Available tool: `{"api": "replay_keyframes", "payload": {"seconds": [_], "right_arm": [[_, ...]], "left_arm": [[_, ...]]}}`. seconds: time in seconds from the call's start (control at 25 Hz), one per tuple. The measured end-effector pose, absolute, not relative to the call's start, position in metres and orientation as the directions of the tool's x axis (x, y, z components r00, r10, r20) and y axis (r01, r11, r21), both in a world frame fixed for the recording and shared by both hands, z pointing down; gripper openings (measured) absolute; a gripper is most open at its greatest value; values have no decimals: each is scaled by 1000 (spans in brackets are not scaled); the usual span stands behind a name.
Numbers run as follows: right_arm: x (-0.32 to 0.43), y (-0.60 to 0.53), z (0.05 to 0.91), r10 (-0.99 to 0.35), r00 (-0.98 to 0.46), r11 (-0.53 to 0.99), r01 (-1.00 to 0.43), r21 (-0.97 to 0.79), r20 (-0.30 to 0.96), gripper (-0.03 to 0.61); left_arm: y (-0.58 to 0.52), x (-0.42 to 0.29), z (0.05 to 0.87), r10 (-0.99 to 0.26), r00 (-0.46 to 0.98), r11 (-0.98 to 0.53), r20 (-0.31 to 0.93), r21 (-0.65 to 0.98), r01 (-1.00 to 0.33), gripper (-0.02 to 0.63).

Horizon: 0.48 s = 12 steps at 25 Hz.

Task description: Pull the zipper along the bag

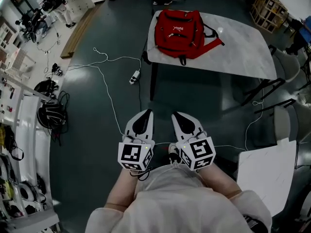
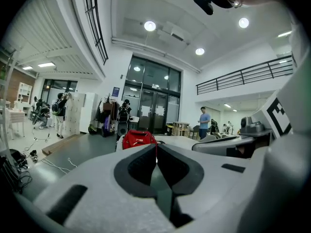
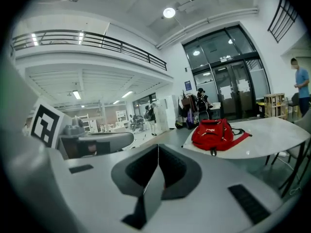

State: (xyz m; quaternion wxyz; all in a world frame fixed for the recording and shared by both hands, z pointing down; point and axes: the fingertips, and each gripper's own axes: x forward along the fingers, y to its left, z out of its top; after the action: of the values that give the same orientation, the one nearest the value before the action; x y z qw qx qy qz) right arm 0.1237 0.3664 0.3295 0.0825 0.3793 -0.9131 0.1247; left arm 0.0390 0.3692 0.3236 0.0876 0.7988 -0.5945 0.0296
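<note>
Left tongs and right tongs, both shut tight on nothing, point side by side over the floor toward the red bag. It lies on the counter well ahead, so this looks like an approach, its zipper not yet in reach.

Red cloth bag on smooth pale tabletop; glossy dark floor
</note>
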Motion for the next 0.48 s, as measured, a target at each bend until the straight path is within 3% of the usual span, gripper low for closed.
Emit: {"api": "replay_keyframes", "payload": {"seconds": [0.48], "right_arm": [[137, 240, 344, -673, -691, 665, -722, -193, 263, 28]], "left_arm": [[253, 46, 338, -938, 287, -275, 192, 87, -957, 20]]}}
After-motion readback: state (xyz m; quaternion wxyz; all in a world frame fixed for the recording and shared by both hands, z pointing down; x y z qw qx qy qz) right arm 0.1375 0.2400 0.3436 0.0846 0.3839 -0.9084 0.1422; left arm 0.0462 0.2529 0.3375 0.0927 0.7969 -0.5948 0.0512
